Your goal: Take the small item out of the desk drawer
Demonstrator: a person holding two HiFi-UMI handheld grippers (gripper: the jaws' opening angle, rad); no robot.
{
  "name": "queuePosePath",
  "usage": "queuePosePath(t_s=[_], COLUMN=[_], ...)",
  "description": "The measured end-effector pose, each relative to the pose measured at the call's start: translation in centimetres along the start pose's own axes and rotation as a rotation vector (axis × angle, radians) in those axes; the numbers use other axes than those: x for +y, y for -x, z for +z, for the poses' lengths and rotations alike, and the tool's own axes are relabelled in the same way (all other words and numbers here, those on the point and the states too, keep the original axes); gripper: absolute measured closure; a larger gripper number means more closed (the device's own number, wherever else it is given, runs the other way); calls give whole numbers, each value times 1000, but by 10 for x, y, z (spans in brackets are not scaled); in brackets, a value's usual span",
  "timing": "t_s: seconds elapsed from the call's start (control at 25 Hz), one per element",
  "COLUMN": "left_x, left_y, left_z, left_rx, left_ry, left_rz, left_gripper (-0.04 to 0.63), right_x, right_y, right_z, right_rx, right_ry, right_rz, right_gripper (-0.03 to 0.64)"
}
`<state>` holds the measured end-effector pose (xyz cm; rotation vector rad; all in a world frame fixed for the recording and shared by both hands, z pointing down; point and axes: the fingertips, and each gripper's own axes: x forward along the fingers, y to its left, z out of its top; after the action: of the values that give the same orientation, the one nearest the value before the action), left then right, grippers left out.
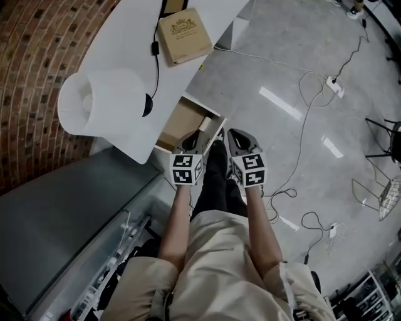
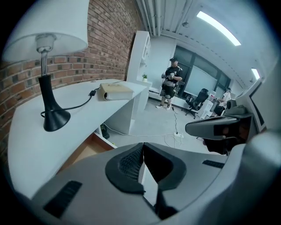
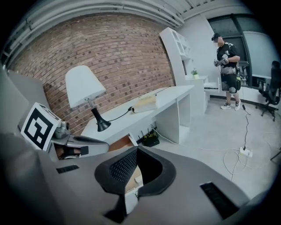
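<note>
Under the white desk the drawer stands pulled out, showing its brown wooden bottom. A small pale item lies at the drawer's front right corner. My left gripper hangs shut and empty just over the drawer's front edge, close to the item. My right gripper is beside it over the floor, also shut with nothing in it. The left gripper view shows the closed jaws with the drawer below left. In the right gripper view the closed jaws point towards the drawer.
A white lamp and a tan box stand on the desk. A grey cabinet top lies at the left. Cables and a power strip cross the floor. A person stands far off.
</note>
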<state>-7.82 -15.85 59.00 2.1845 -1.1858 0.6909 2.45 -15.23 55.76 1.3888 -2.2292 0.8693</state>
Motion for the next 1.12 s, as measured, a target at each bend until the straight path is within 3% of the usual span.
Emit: queuePosePath(t_s=[0.24, 0.44, 0.76, 1.12], left_x=[28, 58, 80, 85], left_y=[-37, -65, -115, -153], left_z=[-45, -81, -155, -185], left_rx=[64, 125, 292, 373], left_ry=[38, 49, -25, -55], left_rz=[11, 27, -23, -96], left_gripper=[578, 578, 578, 577], right_x=[-10, -12, -18, -4], right_y=[-23, -51, -76, -89], right_z=[-50, -64, -100, -128], right_rx=[94, 118, 164, 183], right_ry=[-31, -49, -108, -158], right_rz=[12, 28, 25, 30], right_gripper=[592, 592, 592, 591])
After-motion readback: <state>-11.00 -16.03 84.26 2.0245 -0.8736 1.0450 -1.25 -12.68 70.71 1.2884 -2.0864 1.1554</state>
